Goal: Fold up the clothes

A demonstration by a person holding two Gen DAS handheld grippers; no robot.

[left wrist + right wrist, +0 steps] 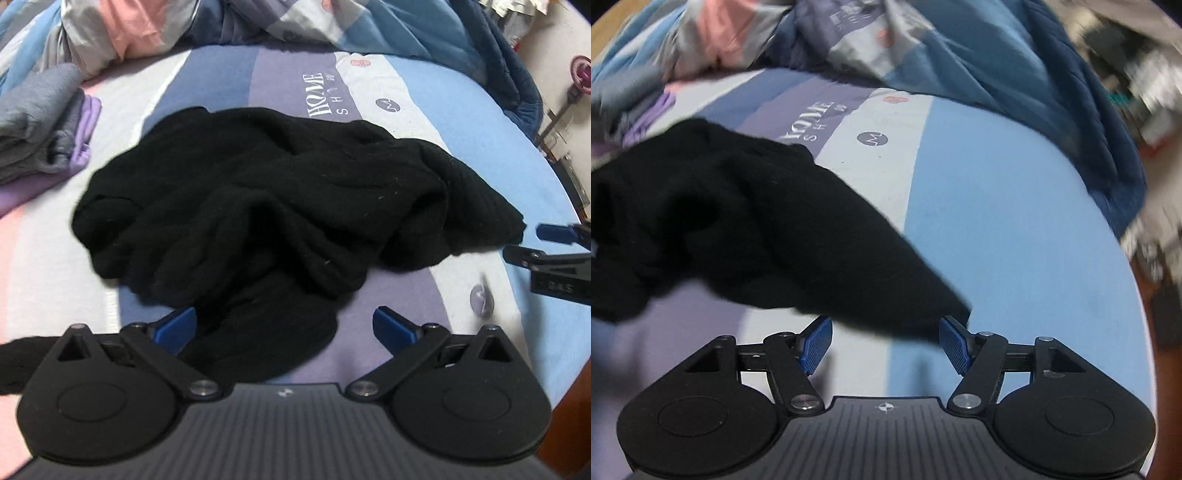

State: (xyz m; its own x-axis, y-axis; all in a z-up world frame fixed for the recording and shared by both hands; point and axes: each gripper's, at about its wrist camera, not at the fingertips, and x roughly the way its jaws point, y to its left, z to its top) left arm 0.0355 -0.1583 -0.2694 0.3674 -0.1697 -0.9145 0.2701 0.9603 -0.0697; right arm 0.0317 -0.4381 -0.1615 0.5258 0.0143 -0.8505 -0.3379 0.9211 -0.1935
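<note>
A crumpled black knit garment (280,206) lies in a heap on the striped bedsheet (461,122). My left gripper (284,330) stands open at its near edge, and a lobe of black fabric lies between the blue pads. My right gripper (884,345) is open too, its blue pads on either side of the pointed right corner of the black garment (757,229). In the left wrist view the right gripper (524,242) shows at the far right, just off that corner. The right wrist view is blurred by motion.
A folded stack of grey and purple clothes (44,125) sits at the left. A bunched duvet (258,22) in pink, grey and blue lies along the back. The bed's right edge (561,206) drops toward clutter by the wall.
</note>
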